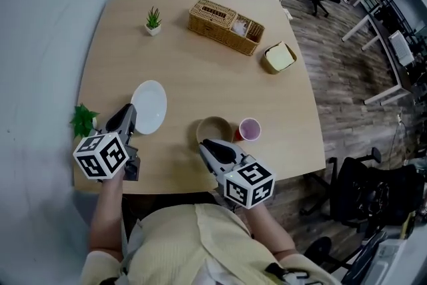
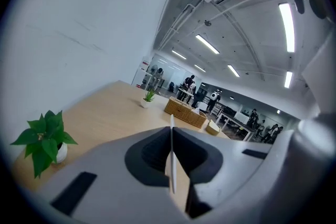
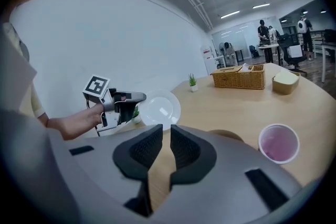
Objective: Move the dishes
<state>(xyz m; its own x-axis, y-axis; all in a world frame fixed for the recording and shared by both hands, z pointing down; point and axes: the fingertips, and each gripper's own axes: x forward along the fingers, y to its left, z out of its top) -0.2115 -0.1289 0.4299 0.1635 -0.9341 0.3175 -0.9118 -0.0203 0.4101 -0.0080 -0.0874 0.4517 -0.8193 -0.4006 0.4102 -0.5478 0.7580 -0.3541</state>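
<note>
Pale wood table (image 1: 200, 70) seen from above, with a person seated at its near edge and holding a gripper in each hand.

The left gripper (image 1: 130, 113) is at the near left of the table. Its jaws are pressed on the rim of a white plate (image 1: 150, 107). In the left gripper view the plate shows edge-on as a thin white line pinched between the two dark pads. In the right gripper view the plate is tilted up, with its face turned toward the right gripper (image 1: 205, 145).

That gripper is near the middle of the near edge. Its jaws are a narrow gap apart with only bare table showing between them. A tan bowl (image 1: 215, 129) sits just beyond its tips, and a pink cup (image 1: 249, 129) stands just right of the bowl.

A leafy plant (image 1: 83, 120) sits at the table's left edge, near the left gripper. Toward the far side are a small potted plant (image 1: 153, 21), a wicker basket (image 1: 225, 26) and a yellow box (image 1: 279, 57).
</note>
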